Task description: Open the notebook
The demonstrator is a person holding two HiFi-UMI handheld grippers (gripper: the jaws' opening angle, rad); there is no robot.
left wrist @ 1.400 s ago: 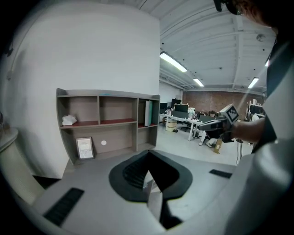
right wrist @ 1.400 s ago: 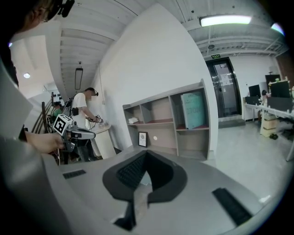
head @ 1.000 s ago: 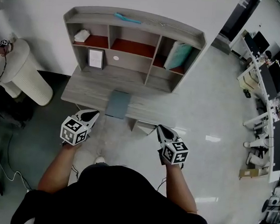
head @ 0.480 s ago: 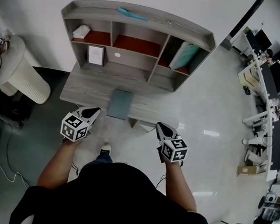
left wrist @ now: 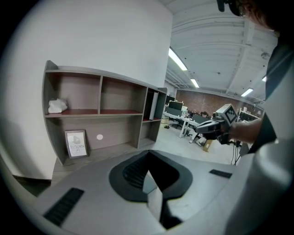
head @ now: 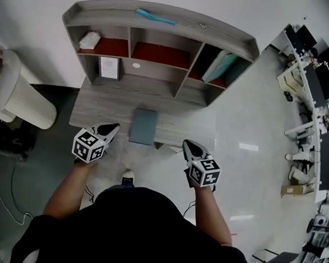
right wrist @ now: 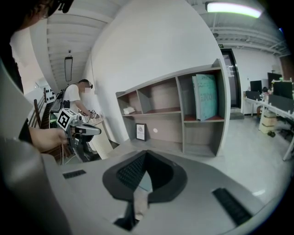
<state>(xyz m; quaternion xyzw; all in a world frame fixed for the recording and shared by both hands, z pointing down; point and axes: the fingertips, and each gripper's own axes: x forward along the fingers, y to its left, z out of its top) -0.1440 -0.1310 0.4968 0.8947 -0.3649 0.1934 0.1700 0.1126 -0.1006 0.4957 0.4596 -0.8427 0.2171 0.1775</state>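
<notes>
A closed grey-blue notebook [head: 143, 126] lies flat near the front edge of the grey wooden desk [head: 99, 106], in the head view. My left gripper [head: 110, 130] hovers just short of the desk's front edge, left of the notebook, jaws shut and empty. Right of the notebook, my right gripper [head: 186, 145] is also shut and holds nothing. Neither touches the notebook. In the left gripper view the shut jaws [left wrist: 148, 161] point at the hutch, and the gripper's body hides the notebook. The right gripper view [right wrist: 144, 158] shows the same.
A hutch [head: 159, 49] with open compartments stands at the desk's back. It holds a framed picture [head: 109, 68], a white bundle [head: 90, 39], a teal book [head: 220, 67] and a teal item [head: 154, 16] on top. A white ribbed cylinder [head: 20, 98] stands left, office desks [head: 317, 111] right.
The person has stepped toward the desk, and both grippers have come closer to its front edge, either side of the notebook. Both pairs of jaws have stayed shut.
</notes>
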